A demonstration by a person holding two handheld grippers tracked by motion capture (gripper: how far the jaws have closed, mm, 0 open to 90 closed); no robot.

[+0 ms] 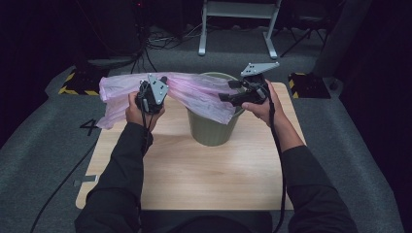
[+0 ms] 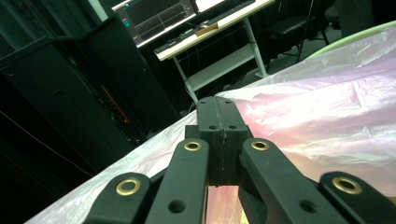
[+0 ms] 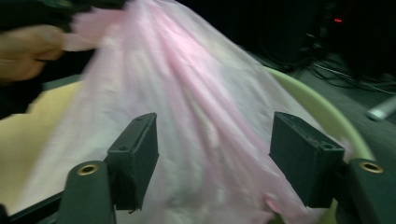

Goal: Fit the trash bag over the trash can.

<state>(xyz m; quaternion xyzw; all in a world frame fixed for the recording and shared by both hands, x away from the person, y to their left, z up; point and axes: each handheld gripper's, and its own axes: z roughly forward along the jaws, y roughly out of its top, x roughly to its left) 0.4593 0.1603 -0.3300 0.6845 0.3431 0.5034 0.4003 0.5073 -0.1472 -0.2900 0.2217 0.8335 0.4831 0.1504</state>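
A thin pink plastic bag (image 1: pixel 194 92) is stretched across the top of a pale green bin (image 1: pixel 211 131) standing on the wooden table (image 1: pixel 194 179). My left gripper (image 1: pixel 162 81) holds the bag's left part up above the table. In the left gripper view its jaws (image 2: pixel 216 105) are pressed together on the film, with the bag (image 2: pixel 317 112) spreading to the right. My right gripper (image 1: pixel 226 95) hovers at the bin's right rim. In the right gripper view it (image 3: pixel 217 154) stands open, with the bag (image 3: pixel 187 93) lying loose beyond the pads and the bin's rim (image 3: pixel 327 112) at the right.
The bag's far end hangs past the table's left back corner. Behind the table are a white desk frame (image 1: pixel 238 24), floor cables, and two yellow-and-black striped bases (image 1: pixel 77 85). A desk with monitors (image 2: pixel 154 16) stands farther off. Grey floor surrounds the table.
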